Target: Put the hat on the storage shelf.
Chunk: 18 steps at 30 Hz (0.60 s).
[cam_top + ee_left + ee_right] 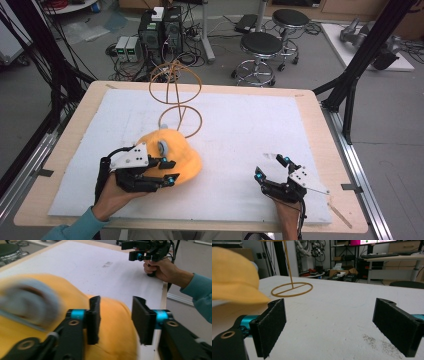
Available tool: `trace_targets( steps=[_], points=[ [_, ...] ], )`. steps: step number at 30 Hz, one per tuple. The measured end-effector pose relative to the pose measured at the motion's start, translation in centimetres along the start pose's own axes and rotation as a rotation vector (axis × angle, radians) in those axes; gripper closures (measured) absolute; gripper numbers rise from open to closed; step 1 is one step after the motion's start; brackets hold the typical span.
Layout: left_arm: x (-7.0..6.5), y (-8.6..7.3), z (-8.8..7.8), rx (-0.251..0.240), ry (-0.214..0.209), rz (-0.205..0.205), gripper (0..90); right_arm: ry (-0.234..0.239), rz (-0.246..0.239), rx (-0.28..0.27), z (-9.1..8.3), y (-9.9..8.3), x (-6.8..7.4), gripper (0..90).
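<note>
Down at the near edge, the right gripper [272, 168] sat with jaws spread wide over bare white mat [240, 130], nothing between them. The left gripper [167, 171] had its jaws parted, hovering against the yellow hat [185, 160] at mid-left. Just behind stood the wire hat stand [176, 95].

We see a white mat [240, 130] covering most of the wooden table [320, 150]. On the floor beyond the far edge stand two black round stools [261, 45], and to their left two computer towers [160, 30] amid tangled cables. A black frame post [360, 55] rises at the right.
</note>
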<state>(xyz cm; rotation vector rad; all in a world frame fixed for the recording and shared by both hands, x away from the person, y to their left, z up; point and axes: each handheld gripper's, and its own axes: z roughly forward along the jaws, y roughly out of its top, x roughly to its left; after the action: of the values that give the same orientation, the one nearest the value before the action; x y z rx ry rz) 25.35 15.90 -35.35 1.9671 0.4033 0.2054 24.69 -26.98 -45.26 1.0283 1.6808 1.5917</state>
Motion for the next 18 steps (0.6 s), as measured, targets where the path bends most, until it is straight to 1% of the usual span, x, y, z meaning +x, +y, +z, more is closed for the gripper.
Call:
trace_targets(
  steps=[1,2,3,6,8,11,14,18],
  points=[
    [-0.08,0.05,0.02,0.002,0.004,0.004,47.0,0.0,0.002,0.0,0.0,0.0,0.0,10.4],
    [-0.15,0.06,0.03,-0.009,0.009,0.006,41.8,0.0,0.002,0.0,0.0,0.0,0.0,10.4],
    [-0.17,0.06,-0.02,-0.017,0.004,0.01,37.3,0.0,0.002,-0.001,0.0,-0.01,0.0,10.4],
    [-0.09,0.07,-0.16,-0.025,0.0,0.015,26.6,0.001,0.002,-0.001,0.0,-0.01,0.0,10.4],
    [-0.08,0.05,-0.26,-0.031,-0.002,0.014,22.2,0.001,0.002,-0.001,0.0,-0.01,-0.01,10.4],
    [-0.01,0.05,-0.39,-0.037,-0.004,0.016,18.8,0.001,0.003,-0.001,0.0,0.0,0.0,10.4],
    [0.01,0.02,-0.46,-0.039,-0.002,0.015,18.3,0.0,0.003,-0.001,0.01,0.0,0.0,10.4],
    [0.04,0.05,-0.81,-0.057,-0.009,0.02,18.1,0.0,0.002,-0.001,0.01,-0.01,-0.01,10.4]
  ],
)
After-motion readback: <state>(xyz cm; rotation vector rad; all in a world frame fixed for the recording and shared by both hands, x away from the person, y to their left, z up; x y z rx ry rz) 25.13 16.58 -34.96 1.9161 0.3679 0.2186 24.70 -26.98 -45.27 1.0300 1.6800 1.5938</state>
